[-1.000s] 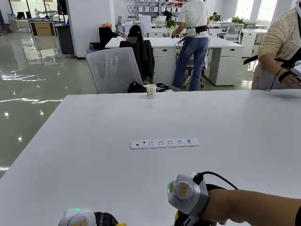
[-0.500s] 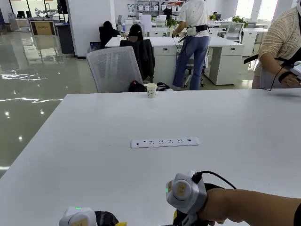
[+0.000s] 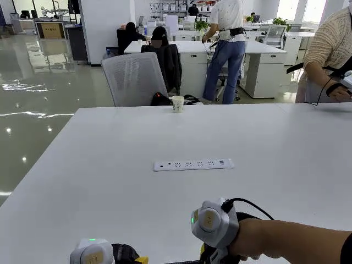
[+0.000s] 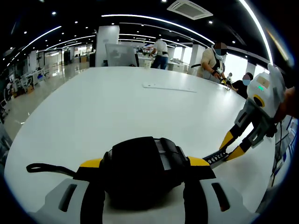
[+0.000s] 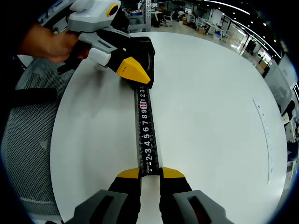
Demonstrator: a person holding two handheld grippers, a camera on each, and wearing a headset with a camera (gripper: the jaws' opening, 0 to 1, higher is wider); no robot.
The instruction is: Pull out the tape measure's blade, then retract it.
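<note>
Pull-out stage, partly done. The left gripper (image 4: 145, 162) is clamped on the black tape measure case (image 4: 140, 179), which sits low over the near edge of the white table (image 5: 210, 116). The right gripper (image 5: 150, 173) is pinched on the tip of the blade (image 5: 145, 126) — a short stretch is drawn out between them. Further pulling is perhaps left, and all of the retraction.

Writing: blade numerals 2 to 9 read clearly, with red marks just past them. No brand legible on the case.
</note>
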